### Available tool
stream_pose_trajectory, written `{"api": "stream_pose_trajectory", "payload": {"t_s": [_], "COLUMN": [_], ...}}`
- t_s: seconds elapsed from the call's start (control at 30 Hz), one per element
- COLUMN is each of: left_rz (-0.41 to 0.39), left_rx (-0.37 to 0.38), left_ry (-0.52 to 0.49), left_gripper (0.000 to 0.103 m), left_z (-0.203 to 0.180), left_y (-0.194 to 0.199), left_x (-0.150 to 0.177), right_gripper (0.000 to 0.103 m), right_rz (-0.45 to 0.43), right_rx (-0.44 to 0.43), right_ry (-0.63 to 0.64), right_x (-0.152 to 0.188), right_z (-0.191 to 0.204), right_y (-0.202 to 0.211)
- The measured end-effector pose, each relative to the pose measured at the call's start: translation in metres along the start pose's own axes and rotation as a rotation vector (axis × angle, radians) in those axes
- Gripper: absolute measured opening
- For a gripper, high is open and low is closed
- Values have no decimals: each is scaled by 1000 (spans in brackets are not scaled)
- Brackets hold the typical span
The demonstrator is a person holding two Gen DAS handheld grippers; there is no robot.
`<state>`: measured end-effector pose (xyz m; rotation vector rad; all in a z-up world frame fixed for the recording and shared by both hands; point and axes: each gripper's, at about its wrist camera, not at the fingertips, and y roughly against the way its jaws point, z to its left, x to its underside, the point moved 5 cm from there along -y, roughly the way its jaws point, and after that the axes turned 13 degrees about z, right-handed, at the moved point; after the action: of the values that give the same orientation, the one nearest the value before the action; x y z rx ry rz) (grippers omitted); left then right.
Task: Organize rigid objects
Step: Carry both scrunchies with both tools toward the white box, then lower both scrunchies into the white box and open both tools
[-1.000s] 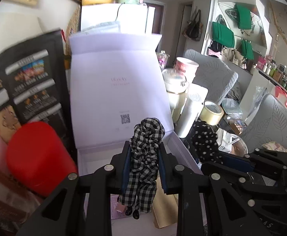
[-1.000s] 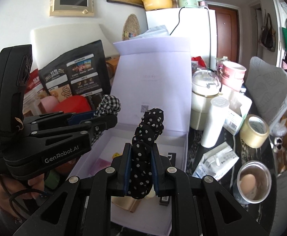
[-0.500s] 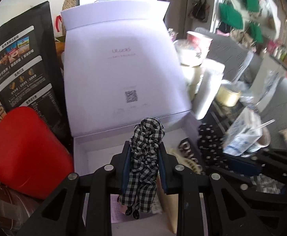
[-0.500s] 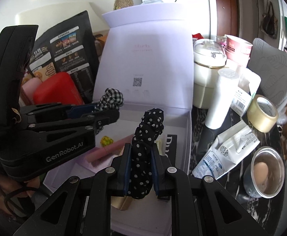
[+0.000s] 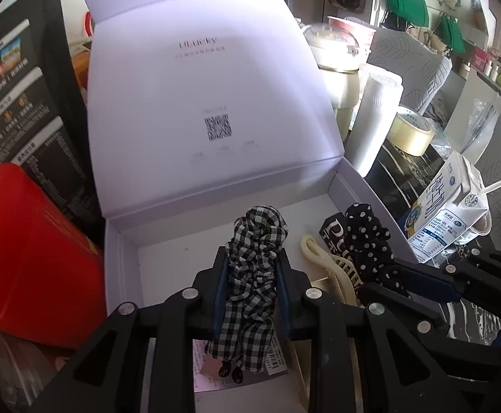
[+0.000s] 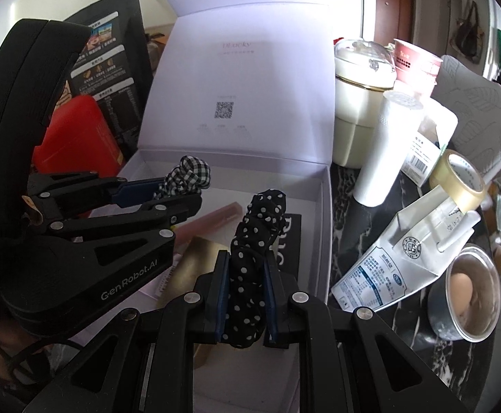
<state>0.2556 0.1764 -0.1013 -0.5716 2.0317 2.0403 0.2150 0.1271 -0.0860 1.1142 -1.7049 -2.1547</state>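
My left gripper [image 5: 252,263] is shut on a black-and-white checked scrunchie [image 5: 255,258], which hangs over the open white gift box [image 5: 123,258]. My right gripper [image 6: 247,268] is shut on a black polka-dot scrunchie [image 6: 255,237], also above the box [image 6: 324,213]. Each gripper shows in the other's view: the left gripper [image 6: 167,192] with its checked scrunchie [image 6: 188,177], and the right gripper [image 5: 405,285] with the dotted scrunchie [image 5: 367,237]. Inside the box lie a pink stick [image 6: 212,222], a gold card [image 6: 195,258], a cream hair clip [image 5: 322,254] and a black printed card [image 6: 290,241].
The box lid [image 5: 202,96] stands upright behind. A red case [image 5: 26,251] and a black snack bag [image 5: 20,103] are to the left. On the right stand a white tumbler [image 6: 386,148], a cream pot [image 6: 360,103], a tape roll [image 6: 456,180], a milk carton [image 6: 405,254] and a tin holding an egg [image 6: 463,292].
Both grippers have sunk toward the open box and tipped further downward, each still gripping its scrunchie. The box floor and its contents now fill more of both views.
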Motion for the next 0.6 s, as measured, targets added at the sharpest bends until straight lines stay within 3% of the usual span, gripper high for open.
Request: {"api": "stream_pose_trajectory", "payload": {"t_s": [0.6], "left_rz": [62], "left_rx": [-17], "left_ry": [-7], "left_gripper": [25], "left_z": [-10], "left_y": [-21], "left_x": [-1], "right_gripper": [20], "right_rz": [40], "right_rx": [16], "right_ry": [-14], "right_x": [-1], "right_z": [-4], "right_y": [-17]}}
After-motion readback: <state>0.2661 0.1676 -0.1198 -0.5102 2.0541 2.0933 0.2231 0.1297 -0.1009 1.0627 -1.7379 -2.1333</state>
